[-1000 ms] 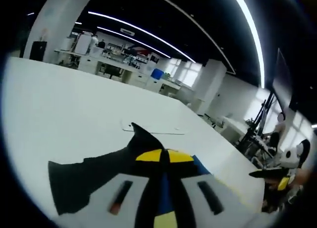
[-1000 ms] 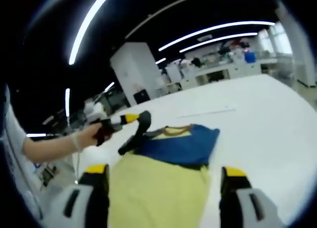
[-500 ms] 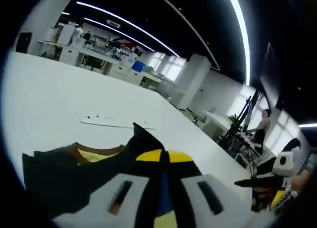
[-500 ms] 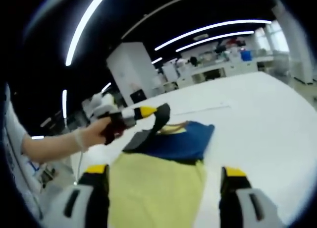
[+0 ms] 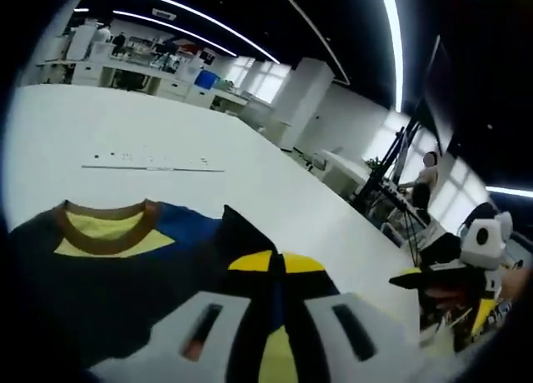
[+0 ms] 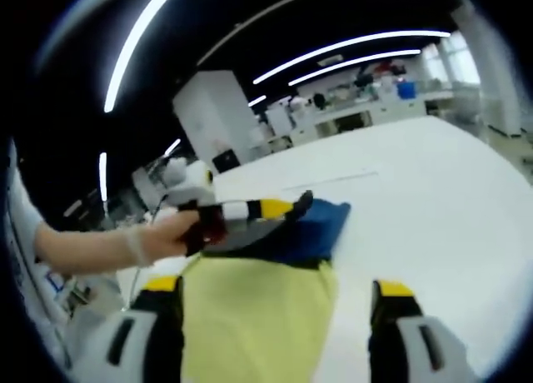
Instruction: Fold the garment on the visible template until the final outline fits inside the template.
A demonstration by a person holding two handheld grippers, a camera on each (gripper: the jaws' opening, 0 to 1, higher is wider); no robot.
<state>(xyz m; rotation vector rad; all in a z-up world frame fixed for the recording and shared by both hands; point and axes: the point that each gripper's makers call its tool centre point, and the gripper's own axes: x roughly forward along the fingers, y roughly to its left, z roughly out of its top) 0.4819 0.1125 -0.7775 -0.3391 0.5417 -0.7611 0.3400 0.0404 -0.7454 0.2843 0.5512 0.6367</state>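
The garment lies flat on the white table point(image 5: 275, 183), with a dark blue top part, a brown collar point(image 5: 104, 225) and a yellow inner patch. My left gripper point(image 5: 271, 260) is shut on a dark sleeve flap, held up over the blue cloth. In the right gripper view the yellow body point(image 6: 254, 312) and blue shoulder part point(image 6: 321, 225) spread ahead. There the left gripper point(image 6: 279, 210) reaches in from the left in a gloved hand point(image 6: 154, 237). My right gripper point(image 6: 275, 312) stands open above the yellow cloth, with nothing pinched. A thin template line point(image 5: 154, 167) runs beyond the collar.
The white table point(image 6: 433, 208) stretches wide to the right of the garment. The right gripper point(image 5: 450, 287) shows at the right edge of the left gripper view. Desks, pillars and a person stand far off in the room.
The left gripper has carried the dark sleeve rightward over the blue part of the garment. Its camera has swung, so the collar now shows. The right gripper stays open and almost still.
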